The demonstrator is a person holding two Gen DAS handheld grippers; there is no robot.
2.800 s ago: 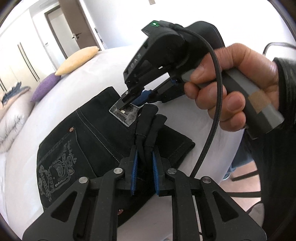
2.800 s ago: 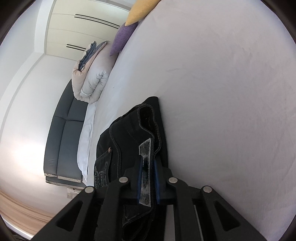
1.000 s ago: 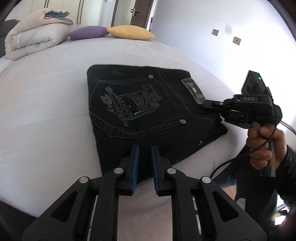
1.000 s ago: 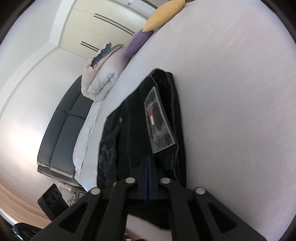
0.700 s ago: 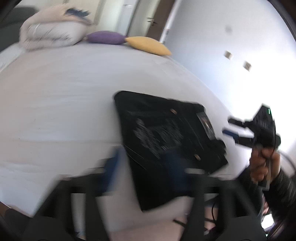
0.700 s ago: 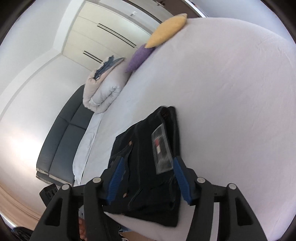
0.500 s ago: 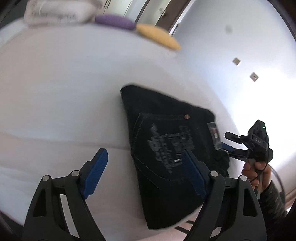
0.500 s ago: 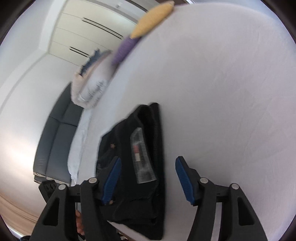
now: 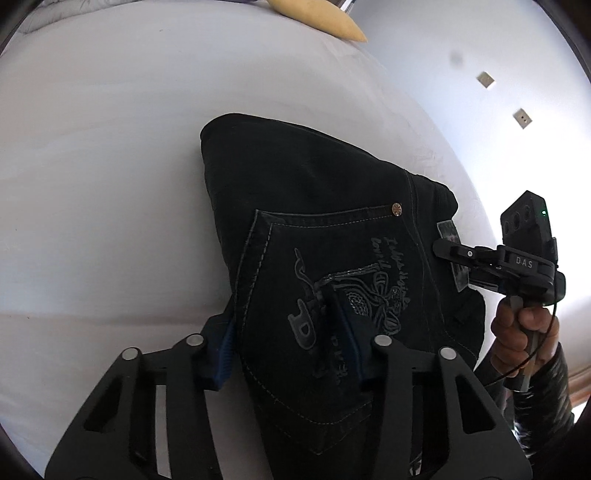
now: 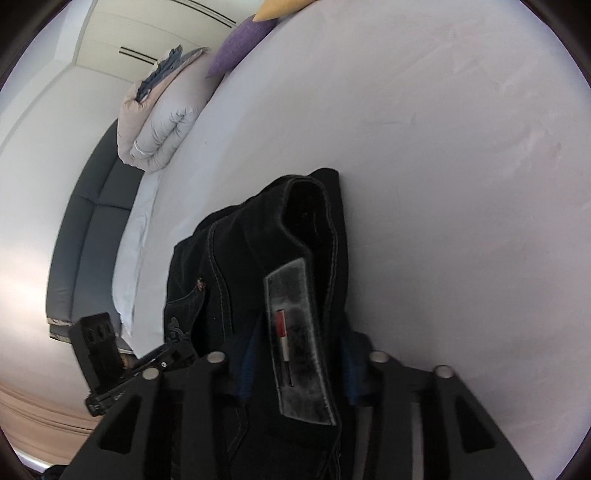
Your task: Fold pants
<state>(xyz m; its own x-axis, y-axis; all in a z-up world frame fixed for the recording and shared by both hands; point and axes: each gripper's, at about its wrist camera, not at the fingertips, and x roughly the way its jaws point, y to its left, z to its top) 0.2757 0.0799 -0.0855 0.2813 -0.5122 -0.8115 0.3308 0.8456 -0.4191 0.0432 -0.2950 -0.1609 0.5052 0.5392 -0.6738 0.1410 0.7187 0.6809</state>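
Observation:
The black jeans [image 9: 314,206] lie folded in a compact stack on the white bed [image 9: 110,155], back pocket with embroidery up. My left gripper [image 9: 284,332] is open, its jaws straddling the near left edge of the stack, one finger under and one on the pocket. My right gripper [image 10: 297,362] is open around the waistband with the grey leather label [image 10: 299,332]; it also shows in the left wrist view [image 9: 458,262] at the jeans' right edge. The jeans [image 10: 258,251] bulge up between the fingers.
A yellow pillow [image 9: 325,18] and a purple pillow [image 10: 240,44] lie at the bed's far end, with a rolled beige duvet [image 10: 162,110]. A dark grey sofa [image 10: 88,236] stands beside the bed. A wall with sockets [image 9: 522,118] is to the right.
Both grippers let go, opened wide and pulled back, then moved in again onto the folded jeans. The left now straddles the pocket edge, the right the waistband label.

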